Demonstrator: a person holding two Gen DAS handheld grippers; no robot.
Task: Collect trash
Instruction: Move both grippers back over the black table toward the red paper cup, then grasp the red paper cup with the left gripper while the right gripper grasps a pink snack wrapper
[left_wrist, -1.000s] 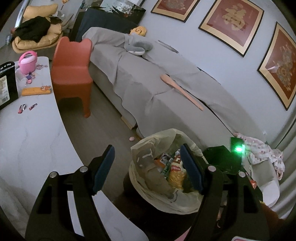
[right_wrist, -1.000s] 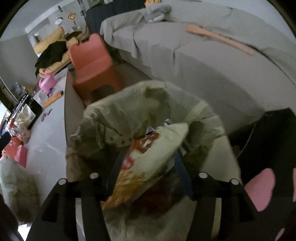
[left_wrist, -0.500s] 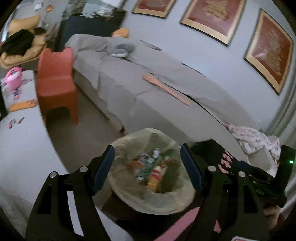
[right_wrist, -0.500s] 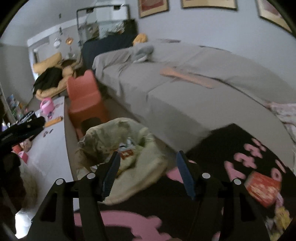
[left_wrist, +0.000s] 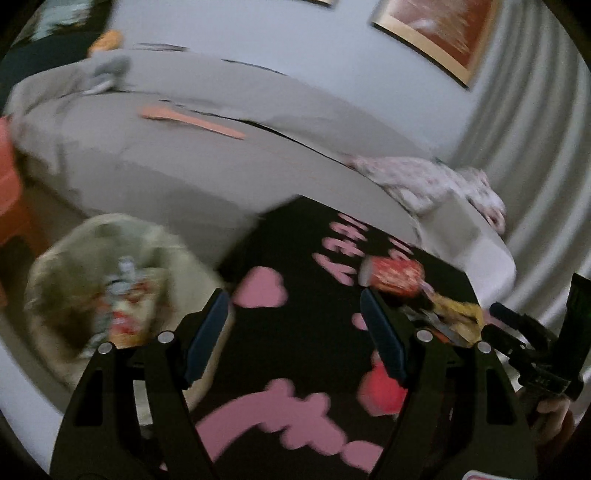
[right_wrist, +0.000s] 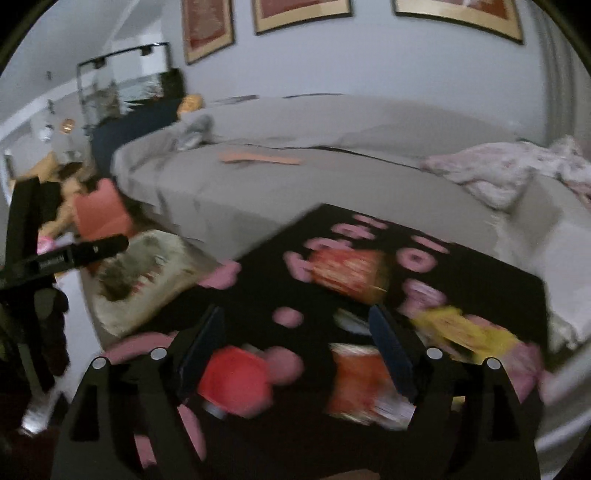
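The trash bag (left_wrist: 107, 295), pale and holding several wrappers, stands low at the left, beside a black cloth (left_wrist: 295, 258) with pink hearts and letters. On the cloth lie a red snack bag (left_wrist: 391, 275), a yellow wrapper (left_wrist: 458, 310) and a red round piece (right_wrist: 236, 380). My left gripper (left_wrist: 293, 306) hangs open over the cloth's near part, nothing between its fingers. My right gripper (right_wrist: 297, 321) is over the cloth too; its jaws are opening and empty. An orange-red packet (right_wrist: 362, 384) lies just beyond its right finger. Everything is motion-blurred.
A long grey sofa (left_wrist: 184, 166) runs behind the cloth, with a flowered blanket (left_wrist: 436, 177) at its right end. An orange chair (right_wrist: 99, 210) stands beyond the trash bag (right_wrist: 144, 280). A pale curtain (left_wrist: 535, 147) hangs at the far right.
The right gripper let a snack bag go into the trash bag and widened its jaws. Both views then swung right, from the bag to the black cloth with its wrappers.
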